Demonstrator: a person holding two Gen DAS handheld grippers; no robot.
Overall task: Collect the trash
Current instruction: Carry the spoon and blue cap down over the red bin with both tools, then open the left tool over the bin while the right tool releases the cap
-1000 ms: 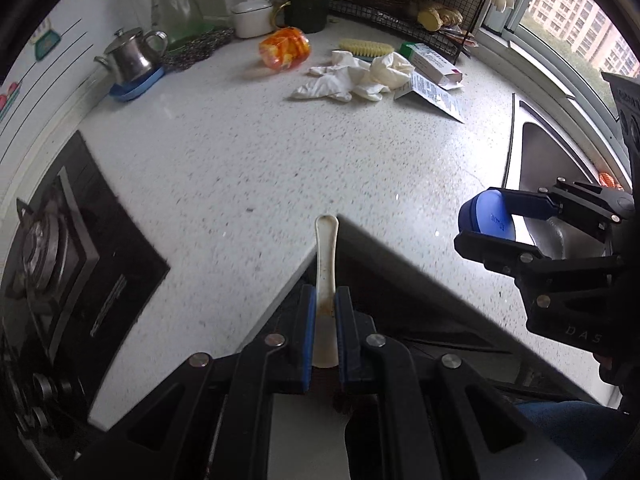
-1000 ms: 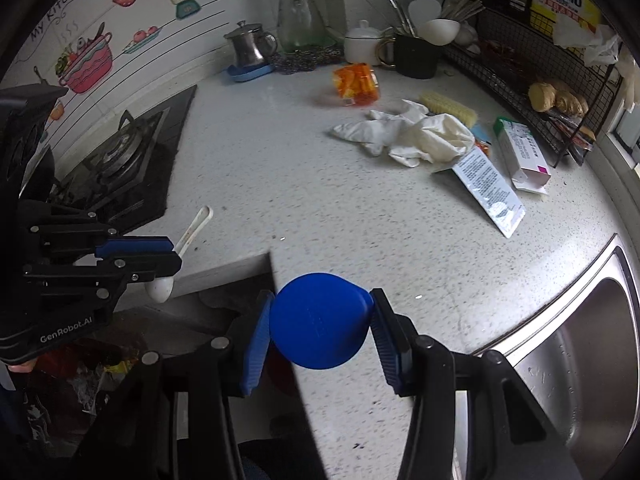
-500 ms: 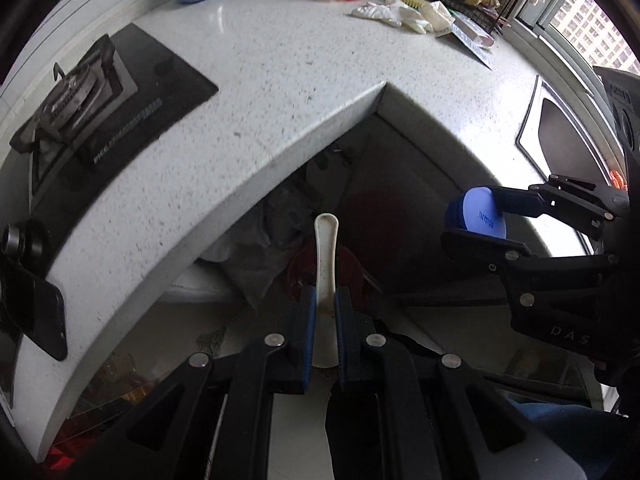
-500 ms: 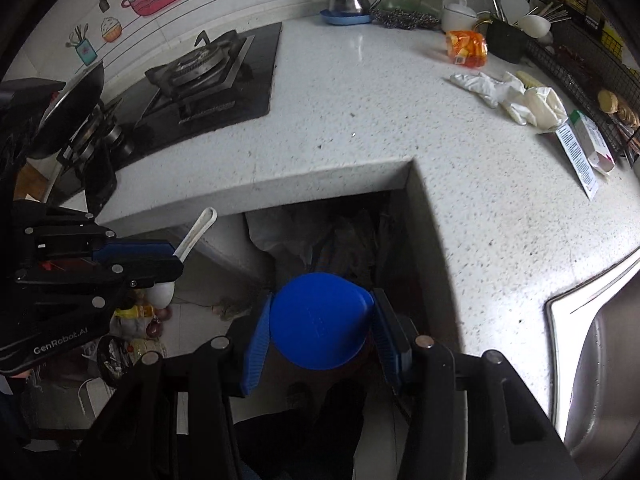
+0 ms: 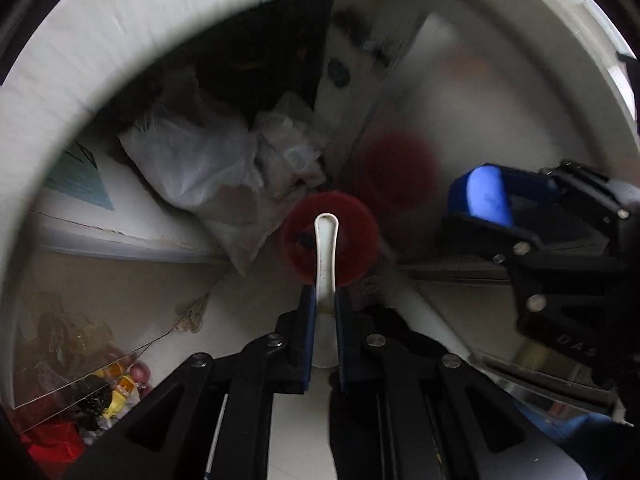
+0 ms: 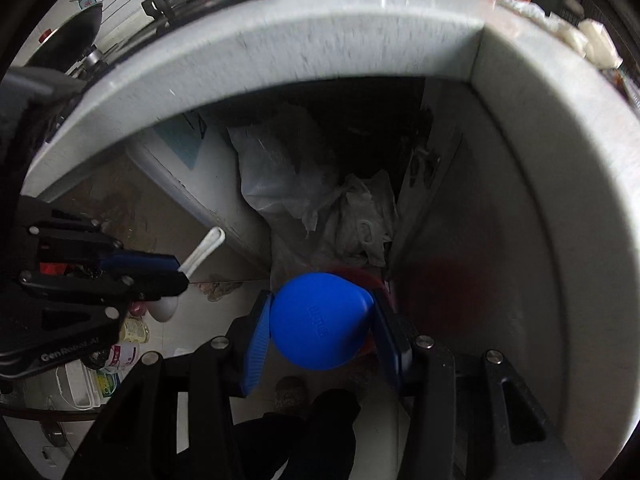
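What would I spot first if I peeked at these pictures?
Probably the bright blue lid, pinched in the right gripper at the middle of its view. Next, the white spoon held by the left gripper, poking out over a red bin beneath the counter's edge.

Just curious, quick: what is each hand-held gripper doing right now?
Left hand-held gripper: shut on white spoon.
Right hand-held gripper: shut on blue lid.

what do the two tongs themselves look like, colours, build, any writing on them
Both tongs are matte black plastic linkages with silver screw heads at the joints and blue ribbed pads on the fingers. The left tongs carry white "GenRobot.AI" lettering on the body, readable from the right wrist view. The right tongs show raised letters that look like "DAS" on their side. No cables or sleeves are visible.
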